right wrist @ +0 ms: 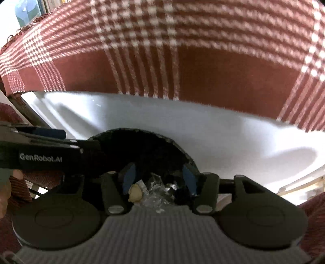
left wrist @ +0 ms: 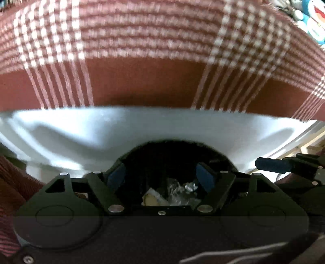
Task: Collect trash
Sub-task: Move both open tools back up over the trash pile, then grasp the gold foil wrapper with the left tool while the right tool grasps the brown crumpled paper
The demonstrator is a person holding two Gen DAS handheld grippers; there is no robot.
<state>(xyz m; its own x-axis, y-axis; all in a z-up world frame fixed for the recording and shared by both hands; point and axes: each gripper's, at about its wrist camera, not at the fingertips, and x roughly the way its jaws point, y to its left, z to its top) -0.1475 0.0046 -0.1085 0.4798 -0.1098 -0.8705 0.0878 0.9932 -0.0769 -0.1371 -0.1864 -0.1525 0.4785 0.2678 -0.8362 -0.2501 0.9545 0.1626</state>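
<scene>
A black bag or bin [left wrist: 172,154] [right wrist: 142,146] with a ragged rim sits in front of a white tray [left wrist: 142,126] [right wrist: 223,138]. Inside lie crumpled clear plastic [left wrist: 178,190] [right wrist: 154,188] and a beige scrap [left wrist: 150,200] [right wrist: 135,193]. My left gripper [left wrist: 160,176] hangs over the black opening, blue pads apart, with only the trash showing between them. My right gripper [right wrist: 159,174] stands the same way over it. In the right wrist view the left gripper [right wrist: 67,140] reaches the black rim from the left. The right gripper's fingertip [left wrist: 268,164] shows just right of the rim.
A red and white plaid cloth [left wrist: 142,81] [right wrist: 223,71] covers the surface beyond the tray. Dark red knit sleeves [left wrist: 12,182] [right wrist: 312,205] frame the sides. A blue cartoon toy [left wrist: 312,16] sits at the far right. Both views are motion-blurred.
</scene>
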